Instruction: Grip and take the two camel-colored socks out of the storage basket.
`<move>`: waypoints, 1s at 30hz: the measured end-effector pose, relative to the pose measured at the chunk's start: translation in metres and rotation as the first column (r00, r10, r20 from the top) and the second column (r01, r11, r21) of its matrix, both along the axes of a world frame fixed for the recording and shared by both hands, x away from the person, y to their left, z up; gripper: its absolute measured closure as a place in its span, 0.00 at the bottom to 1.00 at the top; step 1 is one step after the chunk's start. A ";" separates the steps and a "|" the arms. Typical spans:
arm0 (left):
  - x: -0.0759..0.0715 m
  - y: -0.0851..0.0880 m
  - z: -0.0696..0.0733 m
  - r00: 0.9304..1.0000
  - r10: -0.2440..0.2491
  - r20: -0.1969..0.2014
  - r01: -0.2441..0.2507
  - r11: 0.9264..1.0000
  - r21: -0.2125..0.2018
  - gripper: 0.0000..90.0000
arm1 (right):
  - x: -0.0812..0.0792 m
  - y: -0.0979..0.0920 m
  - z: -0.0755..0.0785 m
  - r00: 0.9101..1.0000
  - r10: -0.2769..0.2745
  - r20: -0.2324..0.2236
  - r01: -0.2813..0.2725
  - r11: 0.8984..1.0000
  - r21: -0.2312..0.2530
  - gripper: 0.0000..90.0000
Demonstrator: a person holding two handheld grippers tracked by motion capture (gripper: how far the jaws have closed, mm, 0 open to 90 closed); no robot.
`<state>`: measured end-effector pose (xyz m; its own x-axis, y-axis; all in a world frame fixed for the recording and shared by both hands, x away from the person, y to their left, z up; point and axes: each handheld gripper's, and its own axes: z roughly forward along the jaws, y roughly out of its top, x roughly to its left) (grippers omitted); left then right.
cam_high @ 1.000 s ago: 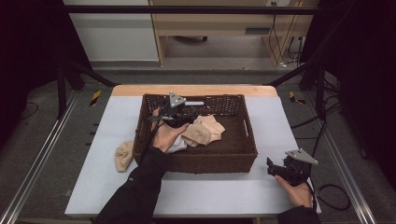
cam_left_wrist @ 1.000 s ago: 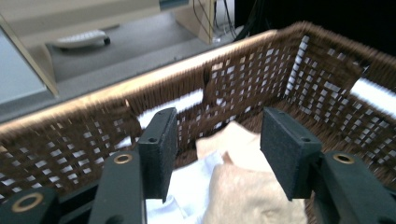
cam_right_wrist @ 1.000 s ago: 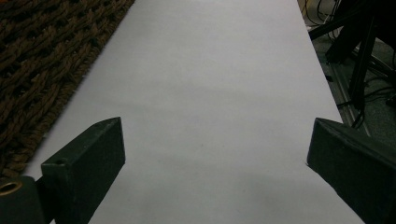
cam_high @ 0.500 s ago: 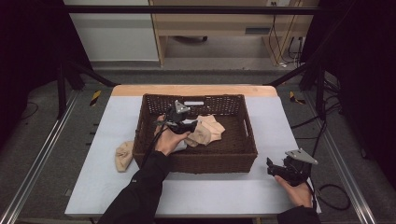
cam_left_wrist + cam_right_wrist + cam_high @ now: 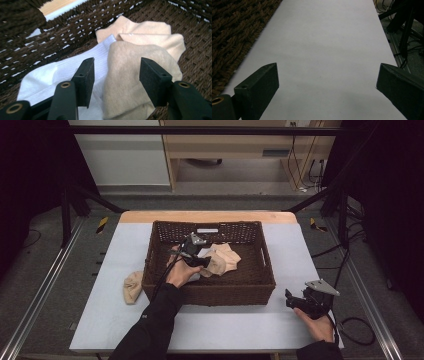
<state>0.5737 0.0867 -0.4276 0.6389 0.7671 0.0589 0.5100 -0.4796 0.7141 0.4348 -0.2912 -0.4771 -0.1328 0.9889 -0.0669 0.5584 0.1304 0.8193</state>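
Left gripper view has the left gripper [image 5: 115, 80] low in the brown basket [image 5: 32, 45], jaws open around a tan sock [image 5: 135, 85] mid-frame, ready to pinch it; right gripper [image 5: 309, 303] waits open, lower right of the high view.

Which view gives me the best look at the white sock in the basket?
The left gripper view: the white sock lies close up, beside and partly under a beige sock, ribbing visible. In the high view only a sliver shows beside the hand.
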 end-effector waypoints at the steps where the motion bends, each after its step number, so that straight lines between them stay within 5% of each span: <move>1: 0.001 0.000 -0.001 1.000 0.004 -0.008 -0.004 1.000 -0.007 0.50 | 0.000 0.000 0.000 1.000 0.001 0.000 -0.001 1.000 0.000 0.05; 9: 0.002 -0.001 -0.007 0.998 -0.023 -0.060 0.024 1.000 0.008 0.50 | 0.000 0.000 0.000 1.000 0.003 -0.001 -0.003 1.000 0.000 0.05; 13: -0.001 -0.002 -0.007 0.995 -0.040 -0.089 0.045 0.997 0.055 0.66 | 0.000 0.000 0.000 1.000 0.000 -0.002 0.000 1.000 -0.001 0.05; 19: -0.005 -0.003 -0.002 0.996 -0.058 -0.071 0.063 0.996 0.070 0.86 | 0.000 0.000 0.000 1.000 0.000 -0.003 0.000 1.000 -0.002 0.05; 25: -0.007 0.001 0.004 0.996 -0.058 -0.061 0.058 0.998 -0.004 0.94 | -0.001 0.000 0.000 1.000 -0.001 -0.003 0.001 1.000 -0.001 0.05; 30: -0.012 0.007 0.014 0.999 -0.044 0.022 0.046 0.994 -0.094 0.95 | -0.001 0.000 0.000 1.000 0.002 -0.005 -0.002 1.000 -0.005 0.05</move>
